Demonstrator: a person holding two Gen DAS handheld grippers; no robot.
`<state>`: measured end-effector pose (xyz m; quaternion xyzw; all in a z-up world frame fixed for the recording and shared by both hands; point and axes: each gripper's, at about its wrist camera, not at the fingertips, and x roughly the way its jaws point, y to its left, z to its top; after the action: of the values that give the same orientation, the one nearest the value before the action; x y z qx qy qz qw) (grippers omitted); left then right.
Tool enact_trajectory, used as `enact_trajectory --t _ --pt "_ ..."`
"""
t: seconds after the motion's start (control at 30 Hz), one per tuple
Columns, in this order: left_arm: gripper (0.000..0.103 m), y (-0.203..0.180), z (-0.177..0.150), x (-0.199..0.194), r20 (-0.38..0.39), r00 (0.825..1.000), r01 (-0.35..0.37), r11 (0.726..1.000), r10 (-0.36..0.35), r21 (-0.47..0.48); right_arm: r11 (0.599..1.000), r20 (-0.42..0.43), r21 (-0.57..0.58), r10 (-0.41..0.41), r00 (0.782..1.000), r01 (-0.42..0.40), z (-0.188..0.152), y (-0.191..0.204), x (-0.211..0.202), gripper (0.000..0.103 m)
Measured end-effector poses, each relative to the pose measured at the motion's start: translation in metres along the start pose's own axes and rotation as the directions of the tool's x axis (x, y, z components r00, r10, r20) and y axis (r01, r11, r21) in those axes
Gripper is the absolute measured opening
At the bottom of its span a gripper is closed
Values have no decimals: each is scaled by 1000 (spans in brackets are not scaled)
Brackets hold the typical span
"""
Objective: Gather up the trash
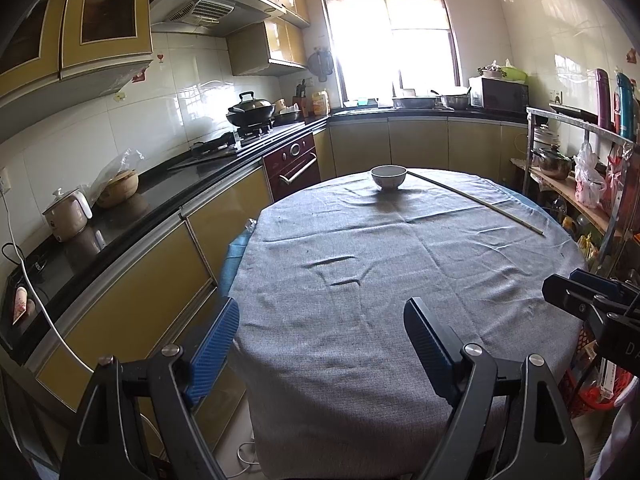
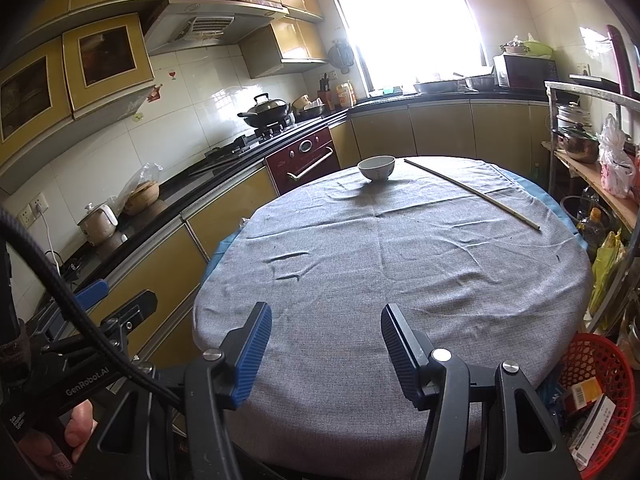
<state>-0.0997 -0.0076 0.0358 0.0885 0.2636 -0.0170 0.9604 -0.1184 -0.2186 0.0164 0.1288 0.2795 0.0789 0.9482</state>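
Observation:
A round table under a grey cloth [image 1: 400, 272] [image 2: 400, 272] fills both views. At its far side stands a white bowl [image 1: 388, 177] [image 2: 376, 168], and a long thin stick [image 1: 476, 201] [image 2: 472, 192] lies to the bowl's right. My left gripper [image 1: 322, 320] hovers open over the table's near left edge, nothing between its blue pads. My right gripper [image 2: 326, 326] hovers open over the near edge, also holding nothing. A red mesh basket [image 2: 592, 384] with packaging scraps in it sits on the floor at the table's right.
Kitchen counters [image 1: 152, 196] run along the left and back, with a wok [image 1: 251, 110], a small cooker [image 1: 66, 216] and a bagged pot. A metal shelf rack [image 1: 580, 184] with pots and bags stands on the right. A hand [image 2: 76, 428] holds the left tool.

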Motion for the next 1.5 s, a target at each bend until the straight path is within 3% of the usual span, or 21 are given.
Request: enact_trajectory --t 1.5 --pt "85 -2 -3 6 -17 1000 8 1000 -8 14 1000 -9 8 3 1000 -3 -1 -3 4 61"
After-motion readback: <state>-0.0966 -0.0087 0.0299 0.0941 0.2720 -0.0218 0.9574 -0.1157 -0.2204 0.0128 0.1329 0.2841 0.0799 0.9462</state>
